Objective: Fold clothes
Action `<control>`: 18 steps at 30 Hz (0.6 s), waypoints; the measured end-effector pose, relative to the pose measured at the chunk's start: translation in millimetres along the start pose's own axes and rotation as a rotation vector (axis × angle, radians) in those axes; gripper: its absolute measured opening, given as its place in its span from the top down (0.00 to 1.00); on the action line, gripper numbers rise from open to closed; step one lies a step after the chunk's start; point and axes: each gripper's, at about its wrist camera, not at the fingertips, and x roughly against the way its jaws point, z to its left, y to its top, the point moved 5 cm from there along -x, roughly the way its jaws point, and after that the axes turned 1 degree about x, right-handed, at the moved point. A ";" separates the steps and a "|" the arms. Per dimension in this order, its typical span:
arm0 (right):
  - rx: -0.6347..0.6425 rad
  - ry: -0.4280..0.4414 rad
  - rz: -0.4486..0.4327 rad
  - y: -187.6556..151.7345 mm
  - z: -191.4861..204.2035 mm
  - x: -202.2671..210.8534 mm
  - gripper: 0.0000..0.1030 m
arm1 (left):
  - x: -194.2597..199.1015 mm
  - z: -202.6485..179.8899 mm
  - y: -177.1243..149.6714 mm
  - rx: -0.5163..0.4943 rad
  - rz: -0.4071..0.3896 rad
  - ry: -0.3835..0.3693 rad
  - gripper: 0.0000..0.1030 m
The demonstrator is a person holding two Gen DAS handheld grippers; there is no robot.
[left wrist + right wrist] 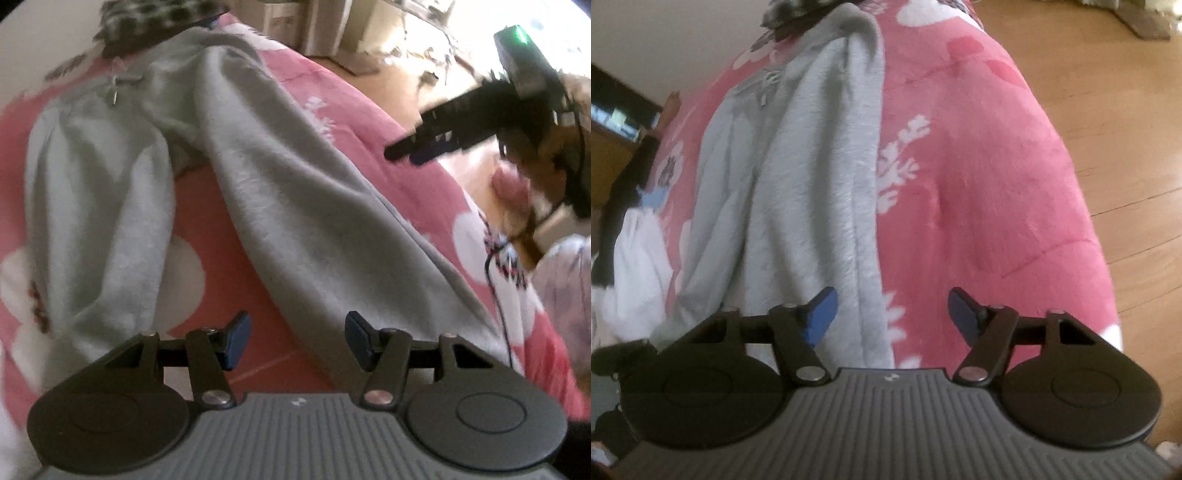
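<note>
Grey sweatpants (258,192) lie spread on a pink flowered blanket (207,236), waistband and drawstring (114,92) at the far end, legs splayed toward me. My left gripper (297,341) hovers open above the gap between the legs, close to the right leg's hem, holding nothing. In the right wrist view the same sweatpants (798,177) run away from me, and my right gripper (890,317) stands open over the near hem and the blanket (979,184), empty. The right gripper (406,149) also shows at the upper right of the left wrist view.
A dark checked garment (155,18) lies beyond the waistband. Wooden floor (1108,92) runs along the bed's right side. A white and blue cloth (639,229) lies at the bed's left edge. A person's hand (513,192) and patterned sleeve hold the right gripper; a black cable hangs down.
</note>
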 end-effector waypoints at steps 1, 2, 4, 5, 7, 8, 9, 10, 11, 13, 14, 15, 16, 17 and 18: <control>-0.008 0.009 -0.009 -0.9 -4.0 -6.8 0.52 | -4.9 3.0 -0.6 0.019 -0.006 -0.014 0.45; -0.023 0.020 -0.018 -2.5 -8.6 -12.5 0.56 | -5.7 6.8 -3.6 0.033 -0.007 -0.029 0.47; -0.063 0.056 -0.020 -5.6 -18.2 -21.1 0.64 | -5.5 13.3 -8.7 0.047 -0.001 -0.055 0.49; -0.083 0.077 -0.017 -6.9 -21.2 -26.0 0.64 | -4.8 15.9 -10.6 0.048 0.000 -0.067 0.50; -0.108 0.139 -0.003 -11.0 -23.6 -32.0 0.64 | -2.0 19.1 -13.3 0.043 -0.008 -0.083 0.50; -0.118 0.175 0.005 -14.1 -23.0 -33.2 0.64 | -3.4 19.3 -14.7 0.048 -0.013 -0.084 0.50; -0.127 0.214 0.014 -17.5 -21.7 -34.0 0.62 | -4.7 19.5 -16.1 0.052 -0.017 -0.086 0.50; -0.131 0.258 0.040 -22.0 -21.0 -36.0 0.62 | -6.1 19.7 -17.6 0.057 -0.021 -0.088 0.50; -0.153 0.286 0.061 -26.6 -22.4 -39.2 0.62 | -7.4 19.9 -19.0 0.062 -0.025 -0.089 0.50; -0.218 0.328 0.076 -35.7 -29.8 -43.9 0.61 | -10.1 20.3 -21.9 0.071 -0.034 -0.092 0.50; -0.244 0.349 0.074 -39.0 -33.9 -45.0 0.62 | -11.5 20.5 -23.3 0.075 -0.038 -0.094 0.50; -0.265 0.369 0.069 -41.8 -38.2 -45.7 0.62 | -12.8 20.7 -24.8 0.080 -0.042 -0.096 0.50; -0.276 0.385 0.065 -43.4 -41.0 -46.3 0.62 | -14.1 20.9 -26.2 0.085 -0.047 -0.097 0.50; -0.281 0.399 0.061 -44.7 -43.1 -46.8 0.62 | -15.5 21.1 -27.6 0.089 -0.051 -0.099 0.50; -0.287 0.413 0.058 -45.9 -45.2 -47.4 0.62 | -16.8 21.4 -29.1 0.094 -0.055 -0.100 0.50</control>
